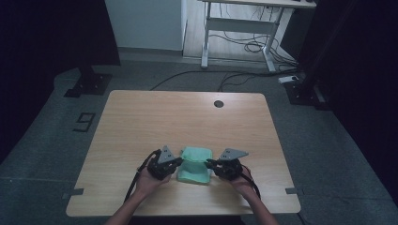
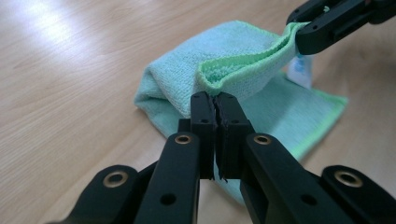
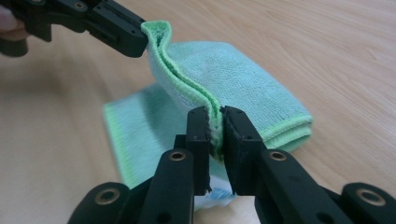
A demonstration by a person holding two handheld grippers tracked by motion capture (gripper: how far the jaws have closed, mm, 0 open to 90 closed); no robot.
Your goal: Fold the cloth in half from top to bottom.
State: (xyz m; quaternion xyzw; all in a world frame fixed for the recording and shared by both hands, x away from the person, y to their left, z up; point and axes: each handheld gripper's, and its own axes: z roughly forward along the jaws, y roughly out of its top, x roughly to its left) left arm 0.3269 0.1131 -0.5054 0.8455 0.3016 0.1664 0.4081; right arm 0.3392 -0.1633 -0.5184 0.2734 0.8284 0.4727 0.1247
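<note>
A mint-green cloth (image 1: 195,165) lies folded near the front edge of the wooden table (image 1: 187,117). Its upper layer is raised between the two grippers. My left gripper (image 1: 180,162) is at the cloth's left side and pinches one corner of that lifted edge (image 3: 156,30). My right gripper (image 1: 209,164) is at the cloth's right side. In the right gripper view, its jaws (image 3: 215,119) are shut on the green hem. In the left gripper view, my own jaws (image 2: 215,100) are pressed together at the cloth's fold (image 2: 219,77). A white label (image 2: 300,70) hangs under the lifted layer.
A dark round grommet (image 1: 218,103) sits near the table's far edge. Bare wood lies beyond and beside the cloth. On the floor behind stand a white desk frame (image 1: 239,28), loose cables (image 1: 253,47) and two black stand bases (image 1: 89,84).
</note>
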